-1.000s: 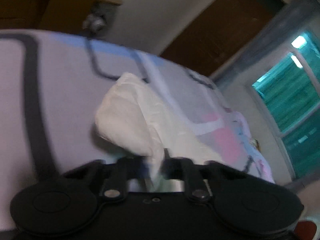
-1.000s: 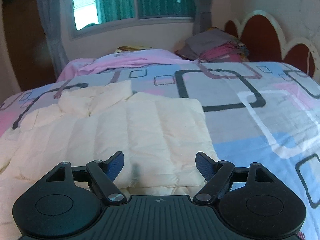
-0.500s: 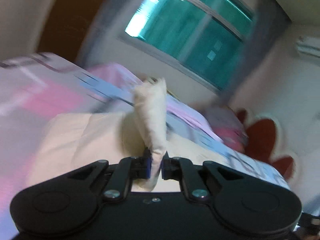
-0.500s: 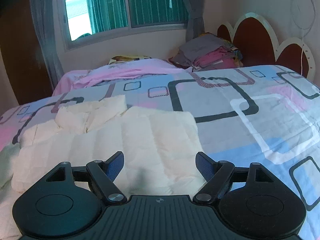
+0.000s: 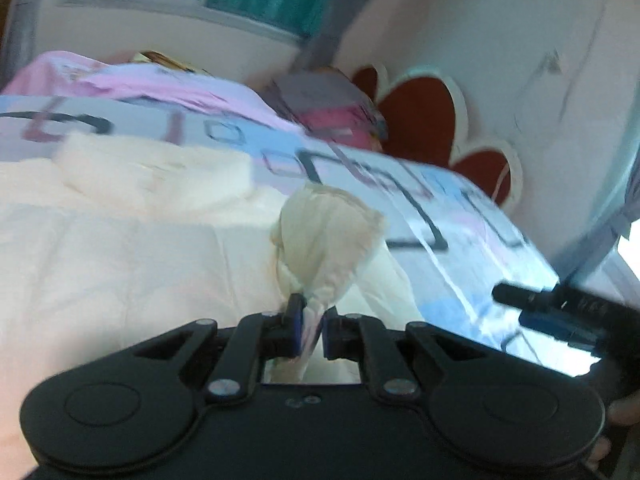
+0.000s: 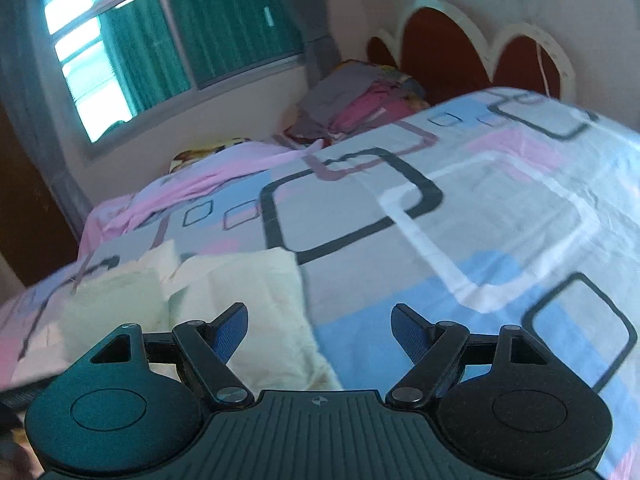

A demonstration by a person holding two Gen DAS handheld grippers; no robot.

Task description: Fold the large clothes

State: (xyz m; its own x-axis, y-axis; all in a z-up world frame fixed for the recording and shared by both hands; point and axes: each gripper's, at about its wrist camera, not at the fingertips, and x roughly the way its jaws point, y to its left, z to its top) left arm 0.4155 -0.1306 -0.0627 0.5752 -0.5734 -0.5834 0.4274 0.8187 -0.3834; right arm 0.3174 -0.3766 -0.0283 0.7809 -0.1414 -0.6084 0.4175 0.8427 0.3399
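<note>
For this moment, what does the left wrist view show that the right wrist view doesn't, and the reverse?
Left wrist only: the left gripper shut on a bunched end of the cream jacket, lifted above the rest of it, with the right gripper's tip at the right edge.

Right wrist only: the right gripper open, holding nothing, and a dark wooden door at the left.

Both: the patterned bedsheet, stacked clothes, the red headboard and the curtained window.
</note>
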